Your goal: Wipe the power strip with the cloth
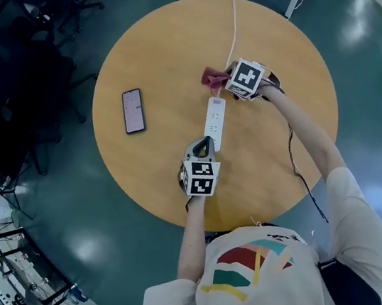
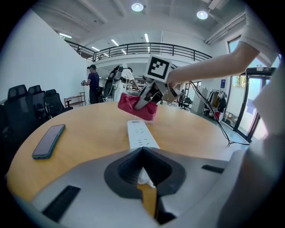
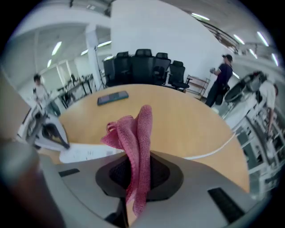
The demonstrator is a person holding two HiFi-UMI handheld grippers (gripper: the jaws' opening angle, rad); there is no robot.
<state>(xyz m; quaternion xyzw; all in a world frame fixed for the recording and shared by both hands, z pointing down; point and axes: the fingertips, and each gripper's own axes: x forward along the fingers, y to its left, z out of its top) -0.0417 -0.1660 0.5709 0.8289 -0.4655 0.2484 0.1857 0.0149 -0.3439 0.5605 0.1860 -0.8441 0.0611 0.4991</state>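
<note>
Pink cloth (image 1: 214,78), one; power strip (image 1: 215,119), one

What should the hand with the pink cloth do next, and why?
Probably press the cloth onto the far end of the power strip and drag it toward the left gripper. The right gripper pinches the cloth right at that end, and the left gripper clamps the near end.

**Hidden and unresolved parts at the two pairs of jaws**

The power strip (image 2: 141,136) passes out of sight behind the closed jaws of the left gripper (image 2: 143,156), with only a white sliver showing in their hollow. Ahead of those jaws, the cloth (image 2: 137,107) covers the strip's far end. The cloth's lower folds disappear between the jaws of the right gripper (image 3: 133,176). The socket markings are too small to read.
</note>
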